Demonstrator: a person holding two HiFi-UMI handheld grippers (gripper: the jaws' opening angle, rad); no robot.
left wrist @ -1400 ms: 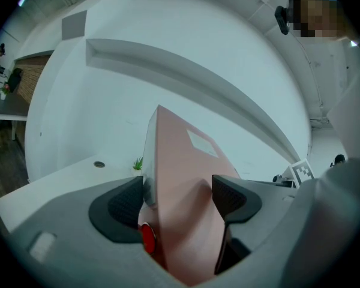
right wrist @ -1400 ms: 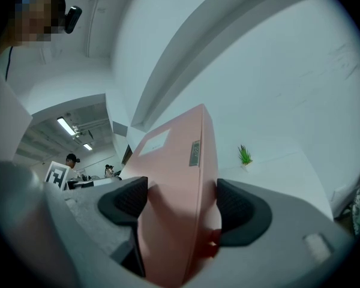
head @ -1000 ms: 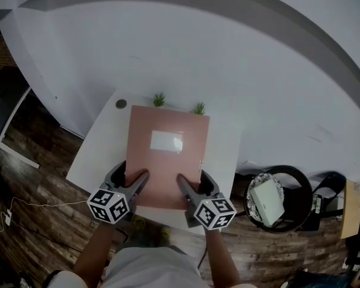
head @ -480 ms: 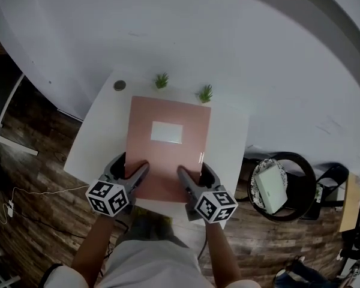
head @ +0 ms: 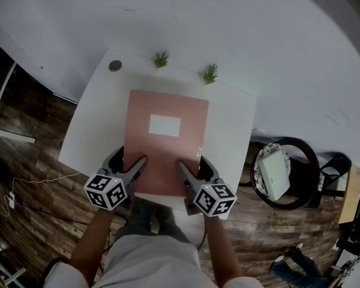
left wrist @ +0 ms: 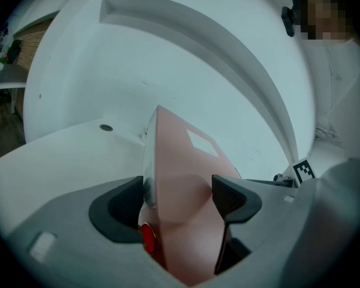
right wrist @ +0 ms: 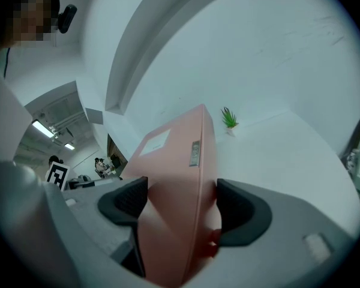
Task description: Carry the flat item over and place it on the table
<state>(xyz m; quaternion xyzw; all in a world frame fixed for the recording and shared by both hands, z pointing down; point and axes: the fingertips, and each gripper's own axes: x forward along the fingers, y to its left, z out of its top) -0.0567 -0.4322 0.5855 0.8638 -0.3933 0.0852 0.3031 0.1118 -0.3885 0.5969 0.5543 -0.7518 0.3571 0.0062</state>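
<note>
Pink flat box (head: 166, 143), white label (head: 165, 125) on its top face, lies level over the white table (head: 96, 131). It covers the table's middle, its near edge close to the table's near edge. Cannot tell whether its underside touches the tabletop.

Left gripper (head: 134, 161): held low in front of the person, forearm running up from the bottom of the head view, marker cube (head: 106, 191) toward the camera. In the left gripper view its jaws (left wrist: 179, 197) pinch the box (left wrist: 180, 161) at the near left corner, one pad on each face.

Right gripper (head: 192, 164): mirrored pose, its own marker cube (head: 214, 198) toward the camera. In the right gripper view its jaws (right wrist: 180, 206) are clamped on the box (right wrist: 174, 161) at the near right corner. A small silver tag (right wrist: 195, 153) sits on the box's right edge.

On the table behind the box: two small green plants (head: 161, 59) (head: 210, 73) and a round grey grommet (head: 114, 66), all apart from the box.

Containers: a black round frame (head: 309, 185) on the wooden floor right of the table holds a white flat object (head: 273, 171), tilted. Cannot tell whether the frame is a seat or a bin.
</note>
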